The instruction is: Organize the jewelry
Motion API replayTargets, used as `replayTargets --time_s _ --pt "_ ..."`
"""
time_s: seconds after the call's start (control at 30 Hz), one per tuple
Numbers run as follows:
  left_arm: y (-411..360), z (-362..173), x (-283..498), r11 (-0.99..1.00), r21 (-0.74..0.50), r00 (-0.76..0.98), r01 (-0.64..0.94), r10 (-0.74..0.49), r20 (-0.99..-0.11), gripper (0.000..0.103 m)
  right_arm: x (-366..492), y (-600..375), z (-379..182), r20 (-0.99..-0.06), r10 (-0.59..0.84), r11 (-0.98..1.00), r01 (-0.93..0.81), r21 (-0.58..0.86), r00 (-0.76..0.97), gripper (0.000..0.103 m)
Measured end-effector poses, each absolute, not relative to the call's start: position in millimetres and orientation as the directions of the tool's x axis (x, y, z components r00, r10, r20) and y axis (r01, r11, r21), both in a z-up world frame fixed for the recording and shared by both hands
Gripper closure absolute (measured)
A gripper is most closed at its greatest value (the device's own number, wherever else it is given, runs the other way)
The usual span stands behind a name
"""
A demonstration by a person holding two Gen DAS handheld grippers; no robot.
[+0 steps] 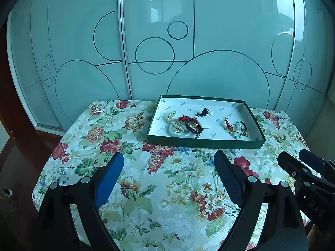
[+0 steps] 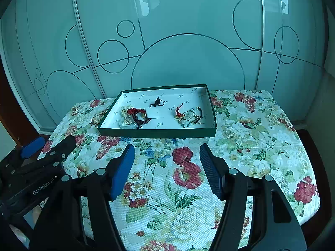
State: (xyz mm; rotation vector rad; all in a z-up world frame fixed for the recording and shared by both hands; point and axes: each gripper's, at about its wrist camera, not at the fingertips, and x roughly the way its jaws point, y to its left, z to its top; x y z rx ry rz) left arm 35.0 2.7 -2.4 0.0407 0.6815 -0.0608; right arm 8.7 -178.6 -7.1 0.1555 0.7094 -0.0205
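A shallow green box with a white inside stands on the floral table, also in the right wrist view. In it lie a pearl strand, a dark bead bracelet with red cord, a small black piece and a tangle of red and green bracelets. My left gripper is open and empty, above the cloth in front of the box. My right gripper is open and empty, also short of the box. Each gripper shows at the edge of the other's view.
The table carries a floral cloth and stands against frosted glass wardrobe doors with circle patterns. The table's left edge drops to a dark floor. The right edge of the table is near a wall.
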Motion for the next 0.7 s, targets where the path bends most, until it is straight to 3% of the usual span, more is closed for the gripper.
replayTargets --time_s 0.57,0.63,0.7 --pt "11.2 -16.9 43.1 1.0 -0.011 0.748 0.023 -0.024 -0.664 0.014 5.6 -182.8 -13.4 -0.66 0.022 0.989 0.079 0.124 0.751 0.038" --pt "13.3 -21.9 46.7 1.0 -0.006 0.738 0.021 -0.02 -0.675 0.014 6.1 -188.6 -16.5 -0.661 0.013 0.988 0.093 0.125 0.75 0.028" --pt "15.4 -28.1 50.0 1.0 0.019 0.732 0.018 -0.001 -0.681 0.014 7.5 -196.8 -21.4 -0.665 -0.001 0.987 0.108 0.12 0.747 0.026"
